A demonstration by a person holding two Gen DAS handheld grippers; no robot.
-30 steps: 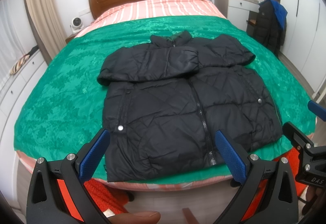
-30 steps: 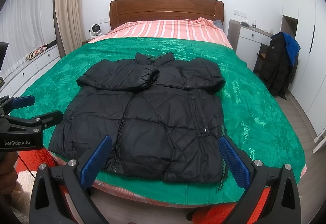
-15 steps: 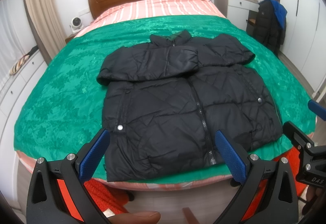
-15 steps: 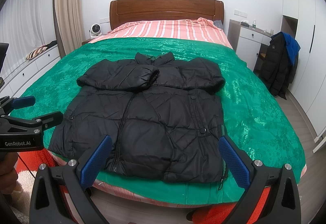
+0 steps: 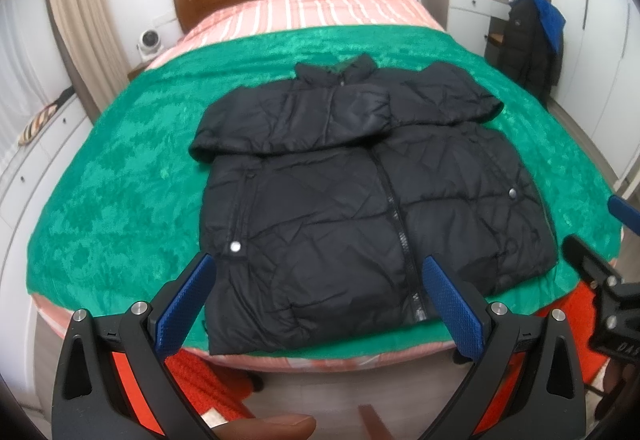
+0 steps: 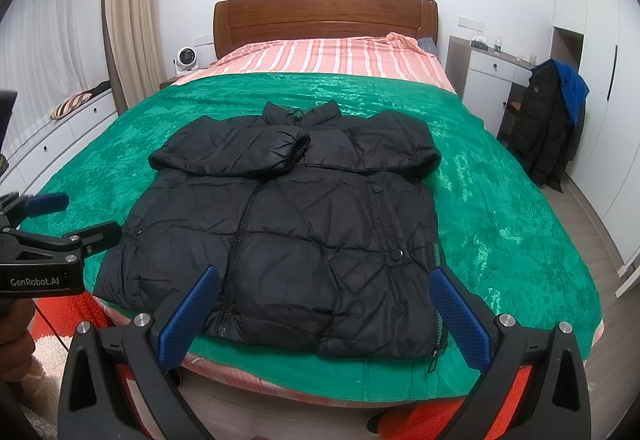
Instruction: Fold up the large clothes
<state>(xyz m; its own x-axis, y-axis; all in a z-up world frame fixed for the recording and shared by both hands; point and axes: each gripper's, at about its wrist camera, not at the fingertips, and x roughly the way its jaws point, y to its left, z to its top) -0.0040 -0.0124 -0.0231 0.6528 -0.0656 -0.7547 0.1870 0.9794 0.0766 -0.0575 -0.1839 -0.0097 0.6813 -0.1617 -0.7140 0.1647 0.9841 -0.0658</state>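
A black quilted puffer jacket [image 5: 360, 191] [image 6: 288, 232] lies front-up and zipped on the green bedspread [image 5: 120, 179] [image 6: 500, 207], hem at the bed's near edge, both sleeves folded across the chest. My left gripper [image 5: 320, 300] hovers open just short of the hem, over the left half of the jacket, holding nothing. My right gripper [image 6: 324, 308] is open too, in front of the hem's right half, its blue pads [image 6: 456, 316] spread wide. Each gripper shows at the edge of the other's view.
The bed has a wooden headboard [image 6: 324, 15] and striped pink sheet [image 6: 320, 55]. Another dark coat with a blue garment [image 6: 556, 119] hangs by a white desk at right. White drawers [image 6: 60, 135] line the left wall. An orange rug [image 5: 208, 384] lies on the floor below the bed edge.
Almost nothing differs; both grippers stay open and hover in the same place, and the jacket has not moved.
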